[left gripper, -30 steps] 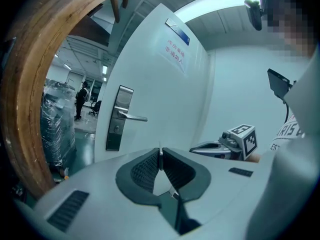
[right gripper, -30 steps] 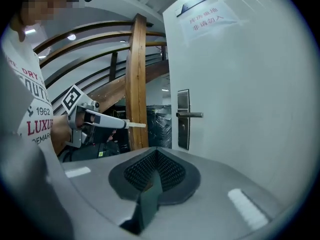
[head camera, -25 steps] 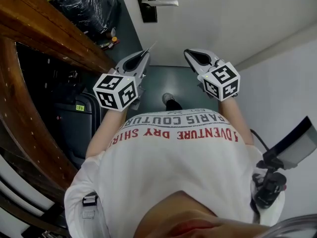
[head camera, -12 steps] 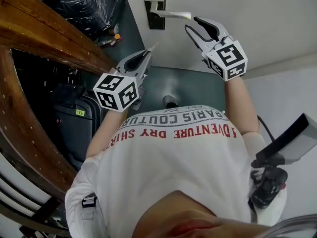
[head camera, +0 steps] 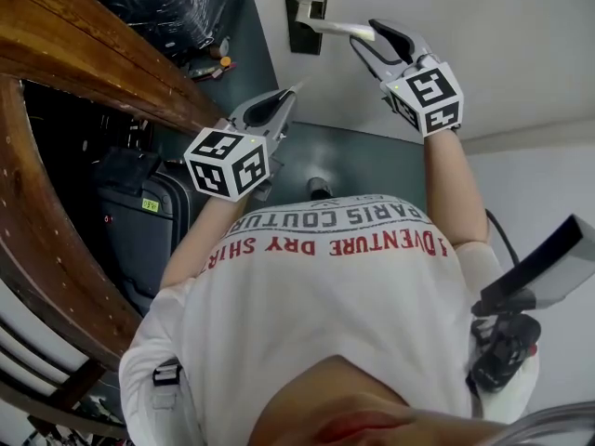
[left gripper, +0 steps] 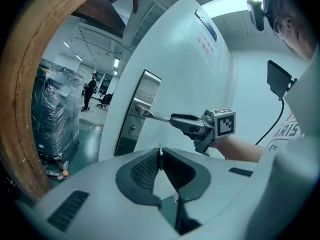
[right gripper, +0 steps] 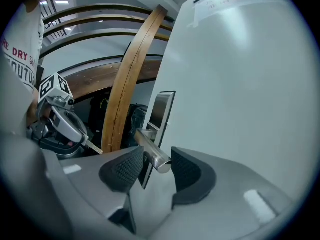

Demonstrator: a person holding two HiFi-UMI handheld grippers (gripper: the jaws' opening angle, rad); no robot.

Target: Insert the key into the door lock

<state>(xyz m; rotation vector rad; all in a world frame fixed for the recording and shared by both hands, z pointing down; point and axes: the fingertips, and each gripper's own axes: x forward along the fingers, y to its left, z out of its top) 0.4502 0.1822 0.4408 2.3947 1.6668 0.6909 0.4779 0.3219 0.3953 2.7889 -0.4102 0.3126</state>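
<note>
Left gripper (head camera: 292, 95) fingers (left gripper: 142, 168) clamped on key (left gripper: 159, 153), blade pointing at keyhole (left gripper: 132, 129) ahead, well apart. Right gripper (head camera: 367, 33) nearer, fingers (right gripper: 125, 169) opening around lever handle (right gripper: 155, 158) tip, not gripping.

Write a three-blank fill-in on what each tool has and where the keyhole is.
The left tool is shut on a ____.
The end of the door ____ lies between the right tool's jaws.
The keyhole sits ____ that part.
Missing: key; handle; below.
The right tool's jaws are opening.
</note>
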